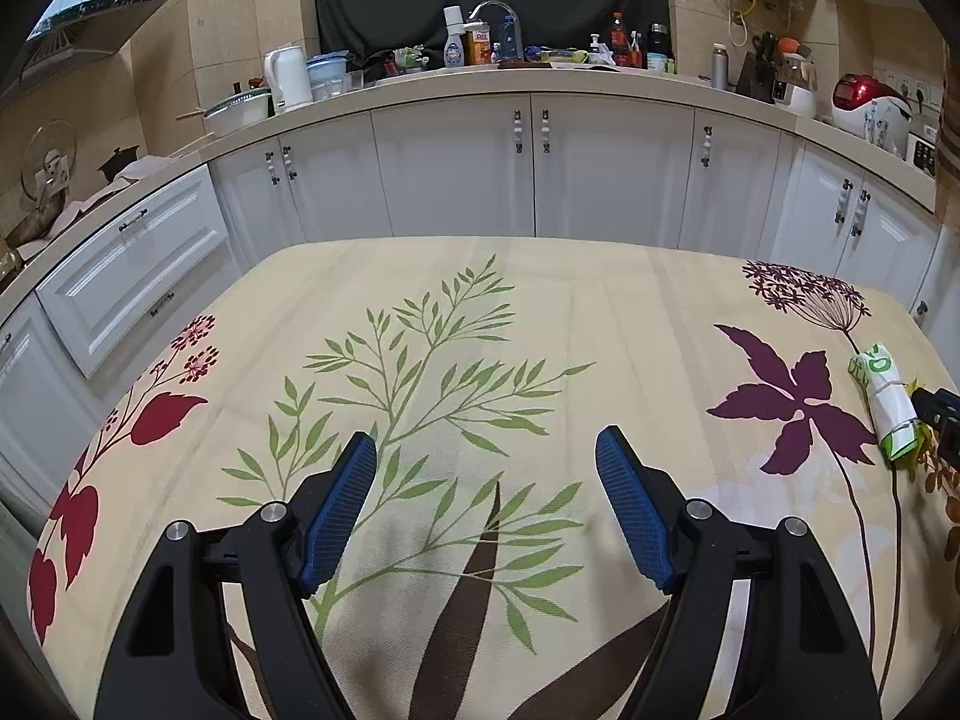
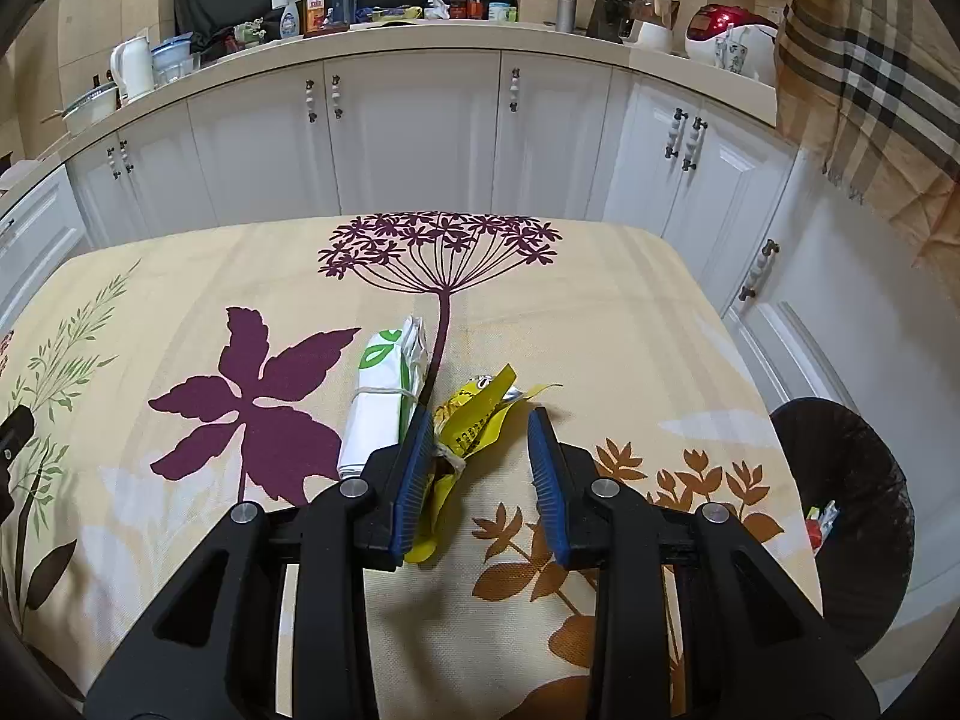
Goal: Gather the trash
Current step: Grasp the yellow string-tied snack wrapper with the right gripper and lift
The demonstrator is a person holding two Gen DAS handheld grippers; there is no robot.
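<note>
Right now: right gripper (image 2: 483, 417) spread open over the tablecloth (image 2: 630, 330), jaws straddling a crumpled yellow wrapper (image 2: 474, 420). Wrapper lying between the two blue pads, pressed against the left-hand pad (image 2: 414, 480) and clear of the other one, not clamped. Just beside that same finger, on its outer side, a folded white-and-green bag (image 2: 384, 396) bound with a rubber band, flat on the cloth and touching or nearly touching the wrapper; hard to tell which.

Off the table's right edge, lower down, a black-lined trash bin (image 2: 852, 516) with a bit of red and white litter (image 2: 819, 522) already inside.

Left gripper (image 1: 486, 450) also wide open, holding nothing, hovering above the green branch print of the tablecloth (image 1: 540, 300), well apart from the trash. At the far right of the left wrist view, the white-and-green bag (image 1: 885, 402) again, with a sliver of yellow behind it and the black tip of the right gripper (image 1: 939, 414) beside it.

Beyond the table, white cabinets (image 1: 456, 168) and a cluttered counter (image 1: 540, 81) with a kettle (image 1: 288, 78), bottles and a faucet (image 1: 495, 15).
</note>
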